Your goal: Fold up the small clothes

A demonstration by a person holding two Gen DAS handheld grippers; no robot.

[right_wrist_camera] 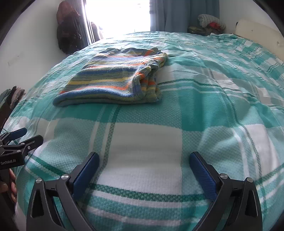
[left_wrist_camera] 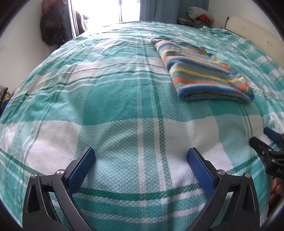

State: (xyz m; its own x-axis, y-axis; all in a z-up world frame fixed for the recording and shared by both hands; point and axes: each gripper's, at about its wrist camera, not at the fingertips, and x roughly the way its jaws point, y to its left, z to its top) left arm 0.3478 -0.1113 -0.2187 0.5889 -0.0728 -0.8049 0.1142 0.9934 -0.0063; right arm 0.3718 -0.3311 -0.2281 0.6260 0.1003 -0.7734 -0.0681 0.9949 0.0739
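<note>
Striped knitwear (right_wrist_camera: 113,80), folded into a thick rectangle of blue, orange, yellow and grey bands, lies ahead of my two grippers on the bed (right_wrist_camera: 204,106). Nearest me, my left gripper (left_wrist_camera: 141,160) and right gripper (right_wrist_camera: 144,164) both stand with fingers spread wide, nothing between them, over the teal-and-white checked cover. The garment's rolled fold edge faces me; its looser, rumpled layers show on the right side. Beyond, a bright window (right_wrist_camera: 117,16).
</note>
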